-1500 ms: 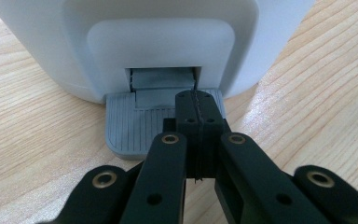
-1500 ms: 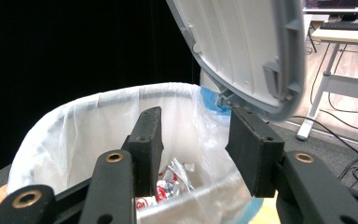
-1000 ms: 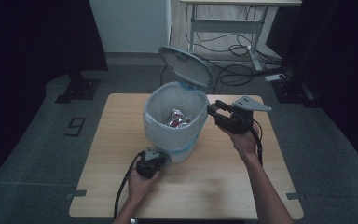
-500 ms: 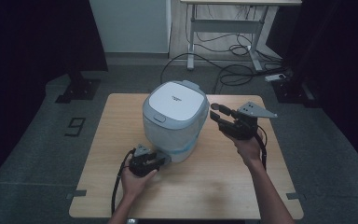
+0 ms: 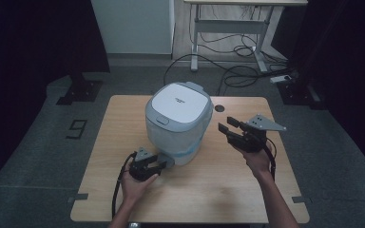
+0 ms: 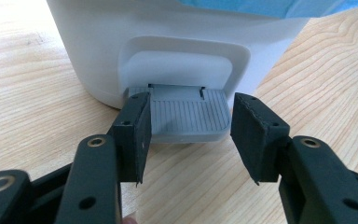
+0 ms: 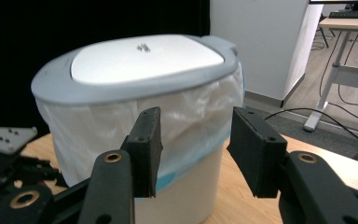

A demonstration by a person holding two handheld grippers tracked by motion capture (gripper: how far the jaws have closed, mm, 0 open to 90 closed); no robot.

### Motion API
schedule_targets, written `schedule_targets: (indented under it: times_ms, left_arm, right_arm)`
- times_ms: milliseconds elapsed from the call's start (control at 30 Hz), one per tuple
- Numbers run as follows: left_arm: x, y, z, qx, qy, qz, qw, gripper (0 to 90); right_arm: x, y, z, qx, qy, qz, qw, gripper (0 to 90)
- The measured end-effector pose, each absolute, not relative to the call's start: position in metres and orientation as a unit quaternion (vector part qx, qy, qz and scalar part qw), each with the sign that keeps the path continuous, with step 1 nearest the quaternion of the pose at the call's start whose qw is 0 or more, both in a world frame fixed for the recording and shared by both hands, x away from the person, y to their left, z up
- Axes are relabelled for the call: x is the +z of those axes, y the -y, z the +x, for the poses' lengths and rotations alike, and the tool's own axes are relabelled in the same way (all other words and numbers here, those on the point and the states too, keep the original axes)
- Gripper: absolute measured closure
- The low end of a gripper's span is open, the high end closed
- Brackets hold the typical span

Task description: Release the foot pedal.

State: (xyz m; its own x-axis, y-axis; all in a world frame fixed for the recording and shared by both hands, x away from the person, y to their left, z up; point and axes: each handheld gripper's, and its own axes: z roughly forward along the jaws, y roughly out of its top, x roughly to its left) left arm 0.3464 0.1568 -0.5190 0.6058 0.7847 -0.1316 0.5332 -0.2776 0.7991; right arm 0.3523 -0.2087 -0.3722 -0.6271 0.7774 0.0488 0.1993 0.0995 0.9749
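Observation:
A white pedal bin (image 5: pixel 178 126) with a grey lid (image 5: pixel 179 103) stands in the middle of the wooden table (image 5: pixel 237 190), lid down. A translucent liner (image 7: pixel 102 126) with a blue band hangs out under the lid rim. My left gripper (image 5: pixel 160 165) sits low at the bin's front, open, its jaws either side of the grey ribbed pedal (image 6: pixel 189 114) without clamping it. My right gripper (image 5: pixel 227 126) hovers open to the right of the bin, pointing at its side, nothing between its fingers (image 7: pixel 145 149).
A small round hole (image 5: pixel 219 108) marks the table behind the bin on the right. Beyond the table stand a desk frame (image 5: pixel 228 33) with loose cables (image 5: pixel 204 61) on the floor and black stand bases (image 5: pixel 78 92).
The lid, up one second ago with rubbish showing inside, has dropped shut. My left gripper eased back from the pedal toward me. My right gripper drifted slightly right and down.

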Motion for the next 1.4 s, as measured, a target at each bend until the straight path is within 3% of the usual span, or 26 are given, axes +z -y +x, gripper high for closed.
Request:
schedule_targets:
  times_ms: [1400]
  left_arm:
    - [-0.519, -0.152, 0.341, 0.158, -0.401, 0.804, 0.409, 47.7]
  right_arm:
    - [-0.505, 0.261, 0.328, 0.510, -0.722, 0.422, 0.202, 52.4]
